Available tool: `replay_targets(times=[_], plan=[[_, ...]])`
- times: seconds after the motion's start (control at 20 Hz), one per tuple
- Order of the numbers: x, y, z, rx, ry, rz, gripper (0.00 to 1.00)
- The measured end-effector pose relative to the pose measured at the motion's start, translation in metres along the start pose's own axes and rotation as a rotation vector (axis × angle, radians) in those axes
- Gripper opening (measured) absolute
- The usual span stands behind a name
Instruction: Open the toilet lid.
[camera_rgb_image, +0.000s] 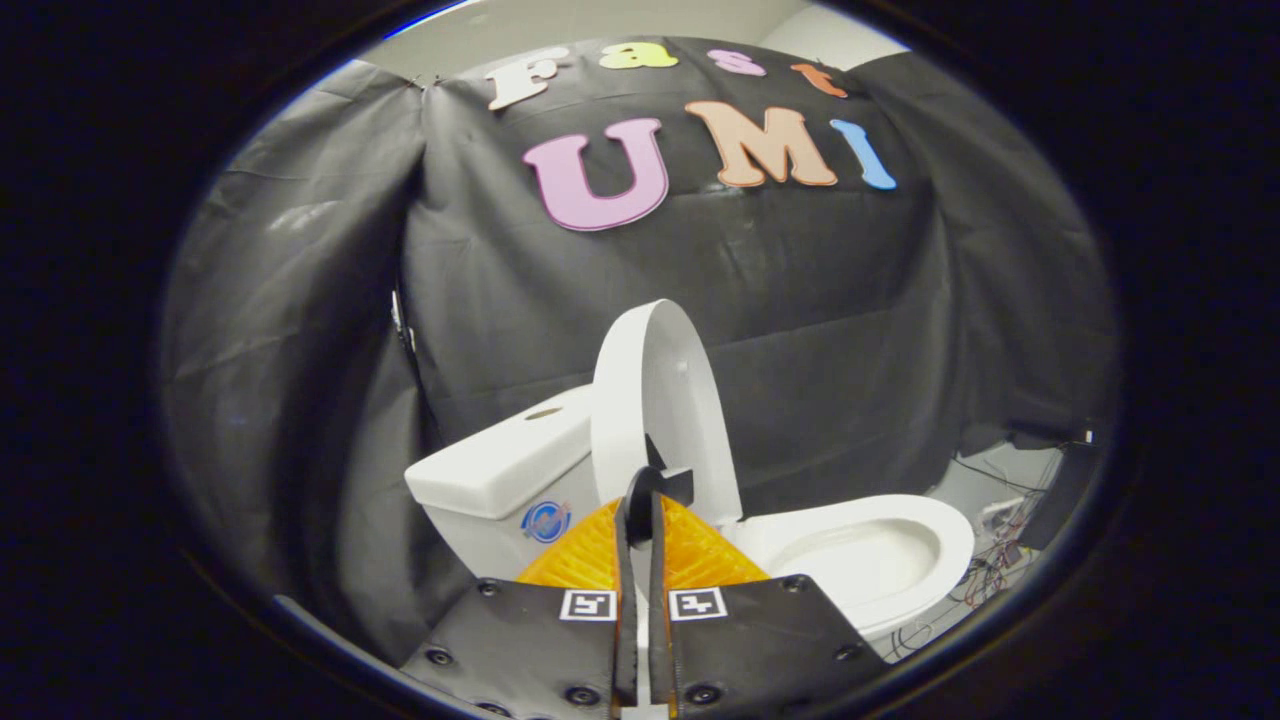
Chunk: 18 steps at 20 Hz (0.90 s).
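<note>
A white toilet stands before the black cloth wall. Its lid is raised upright and leans back toward the tank. The seat ring and the bowl inside it are uncovered, to the right of the fingers. My gripper is shut, its two fingers pressed close together with only a thin slit between them. The fingertips sit in front of the lid's lower part, near its hinge end. Whether they touch the lid I cannot tell. Nothing shows between the fingers.
The black cloth wall hangs close behind and around the toilet. On the pale floor to the right of the bowl lie loose cables and a dark box.
</note>
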<state>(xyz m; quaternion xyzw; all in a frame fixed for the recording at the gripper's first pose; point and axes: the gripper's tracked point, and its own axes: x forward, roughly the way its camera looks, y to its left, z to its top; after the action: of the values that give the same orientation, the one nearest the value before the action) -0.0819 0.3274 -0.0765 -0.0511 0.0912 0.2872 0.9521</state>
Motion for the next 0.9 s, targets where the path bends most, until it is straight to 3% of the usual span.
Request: replay_targets(times=[0.9], plan=[[0.017,0.043,-0.016,-0.049,0.032,0.118,0.05]])
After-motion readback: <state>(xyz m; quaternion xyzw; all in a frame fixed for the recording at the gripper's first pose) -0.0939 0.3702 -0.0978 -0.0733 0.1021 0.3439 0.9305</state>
